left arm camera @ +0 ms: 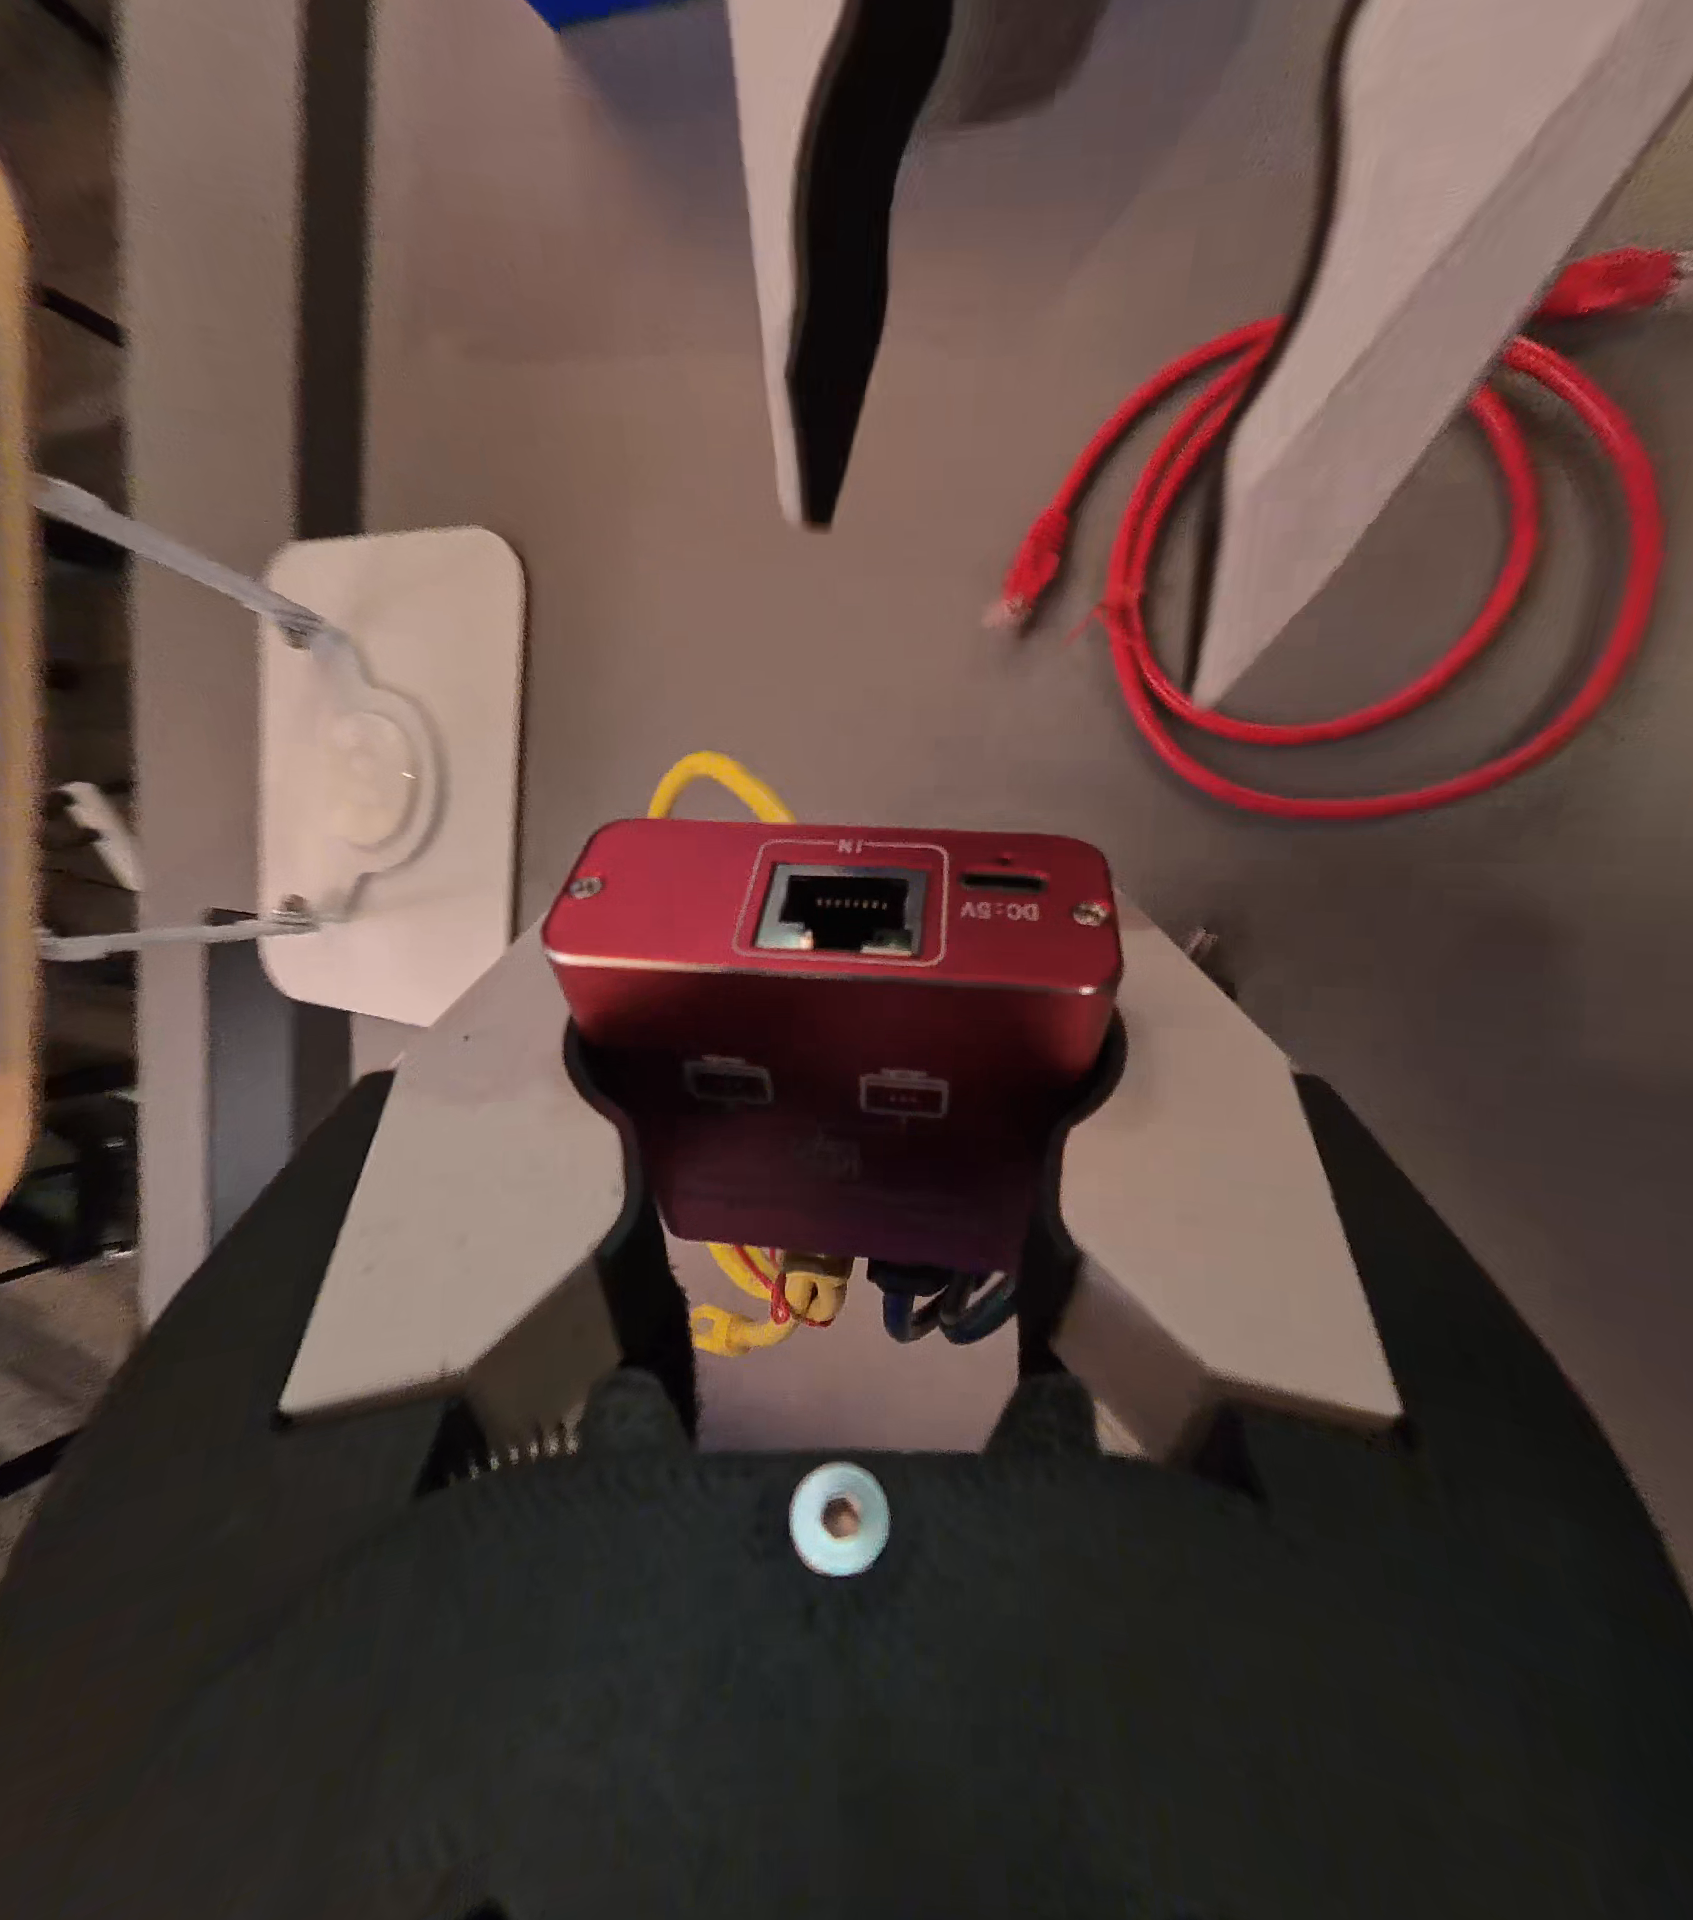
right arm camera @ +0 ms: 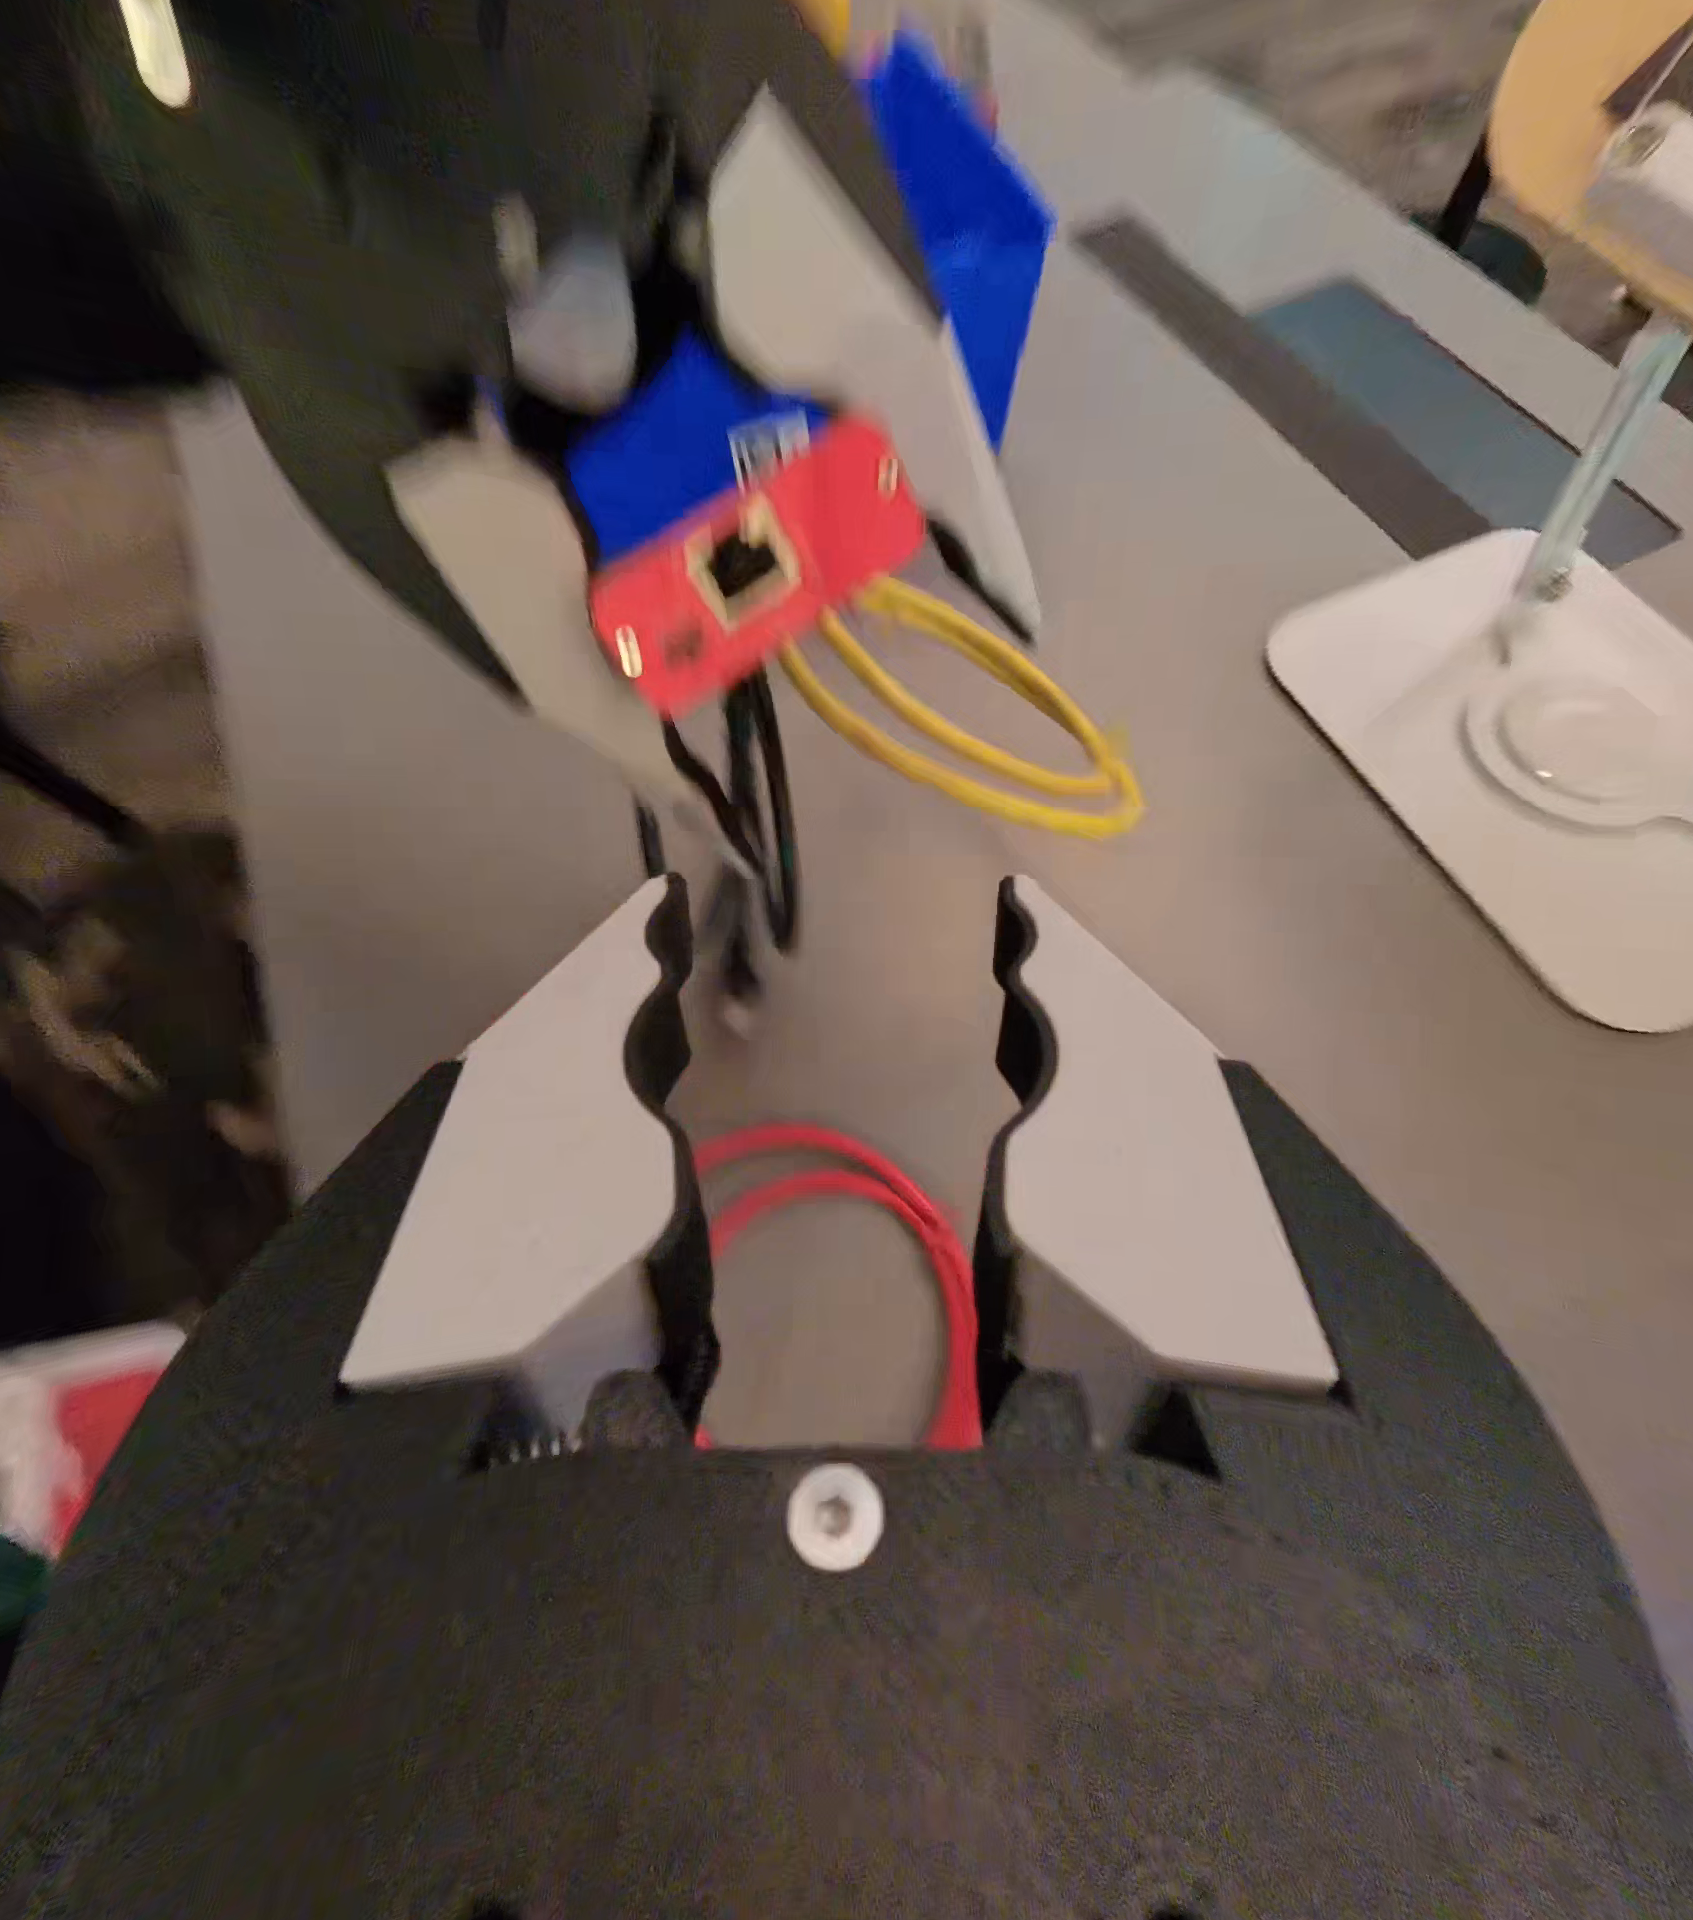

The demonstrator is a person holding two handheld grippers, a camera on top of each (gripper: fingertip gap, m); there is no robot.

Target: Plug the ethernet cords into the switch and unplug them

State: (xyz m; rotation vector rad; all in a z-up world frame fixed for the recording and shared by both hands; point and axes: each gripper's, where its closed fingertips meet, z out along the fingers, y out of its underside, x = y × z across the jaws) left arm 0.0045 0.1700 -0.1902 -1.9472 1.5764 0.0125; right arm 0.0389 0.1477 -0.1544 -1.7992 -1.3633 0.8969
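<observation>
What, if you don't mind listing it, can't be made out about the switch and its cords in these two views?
- Left wrist view: the switch's rear ports are hidden by its own body and the left gripper, so how the yellow cord and dark cords seat is unclear.
- Right wrist view: motion blur smears the switch.
- Right wrist view: the red cord's plugs lie behind the right gripper.

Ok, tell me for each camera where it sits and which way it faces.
Left wrist view: on the left gripper, looking down along its fingers, which clamp the red switch above the table; the right gripper's fingers hang above the red cable.
Right wrist view: on the right gripper, open and empty, facing the left gripper's switch, the red cable beneath.
Shared: switch, red cable, yellow cable, white base, both grippers.
</observation>
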